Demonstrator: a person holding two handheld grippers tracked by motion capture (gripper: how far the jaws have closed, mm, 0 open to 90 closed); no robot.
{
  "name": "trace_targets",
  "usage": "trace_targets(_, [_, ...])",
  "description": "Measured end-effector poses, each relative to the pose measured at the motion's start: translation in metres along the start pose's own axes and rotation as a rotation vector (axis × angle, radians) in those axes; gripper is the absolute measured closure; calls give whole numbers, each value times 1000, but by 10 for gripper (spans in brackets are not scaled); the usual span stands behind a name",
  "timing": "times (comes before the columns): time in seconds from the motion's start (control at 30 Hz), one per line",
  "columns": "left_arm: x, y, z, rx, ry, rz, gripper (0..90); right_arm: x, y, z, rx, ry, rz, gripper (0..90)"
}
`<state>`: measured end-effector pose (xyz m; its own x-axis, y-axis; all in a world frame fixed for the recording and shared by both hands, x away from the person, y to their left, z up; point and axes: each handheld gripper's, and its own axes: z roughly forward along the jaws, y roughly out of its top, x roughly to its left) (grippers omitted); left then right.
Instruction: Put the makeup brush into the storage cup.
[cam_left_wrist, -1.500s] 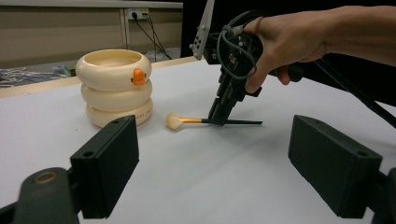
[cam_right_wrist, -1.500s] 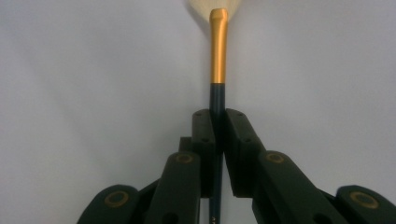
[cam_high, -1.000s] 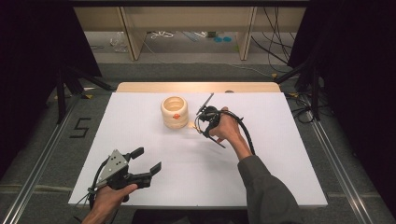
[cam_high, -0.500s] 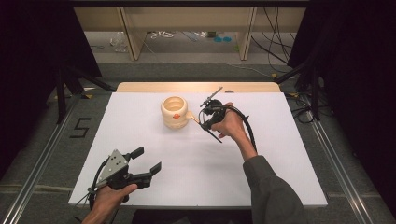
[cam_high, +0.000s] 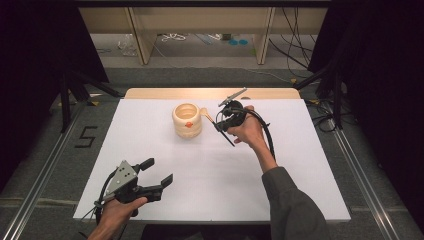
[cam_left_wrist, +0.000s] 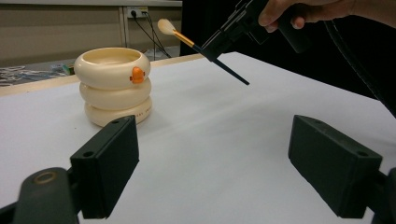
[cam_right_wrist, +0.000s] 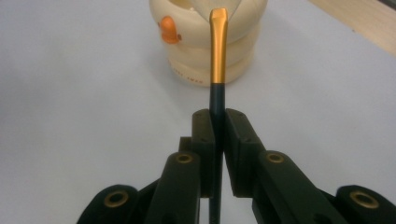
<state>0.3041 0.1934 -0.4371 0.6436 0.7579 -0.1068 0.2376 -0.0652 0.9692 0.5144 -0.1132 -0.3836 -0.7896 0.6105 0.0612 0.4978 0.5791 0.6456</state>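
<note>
We look down on a table (cam_high: 300, 190) covered by a white sheet, with a strip of pale wood (cam_high: 165, 93) left bare along its far edge. Under and around it lies a grey floor (cam_high: 45, 150), where a dark figure five (cam_high: 86, 136) is marked to the left of the table. Metal rails (cam_high: 367, 185) run along the floor on both sides. Beyond the table we see a light wooden shelf unit (cam_high: 200, 30) with upright panels, and loose cables (cam_high: 175, 37) and small turquoise items (cam_high: 237, 42) lie beneath it. Black curtains (cam_high: 380, 60) close off both sides, with black stand legs (cam_high: 320, 80) at their feet. Light falls evenly from above.
</note>
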Motion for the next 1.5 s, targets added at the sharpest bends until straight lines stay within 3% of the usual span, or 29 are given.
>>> trace_targets(0.23, [0,0,0,1,0,0,159,-2,1,-3,-61,-4,12,832])
trace_targets(0.5, [0,0,0,-1,-1,-1,160,-5,3,-3,-173,-12,44,832])
trace_targets(0.77, [1,0,1,-12,-10,-3,160,-7,4,-4,-197,-7,53,831])
trace_targets(1.1, [1,0,0,-12,-10,-4,159,-9,6,-4,-270,-30,54,832])
trace_targets(1.17, [1,0,0,-11,-10,-3,160,-8,6,-4,-277,-19,74,832])
trace_targets(1.5, [1,0,-1,0,2,-4,160,-8,15,-1,-353,-22,72,832])
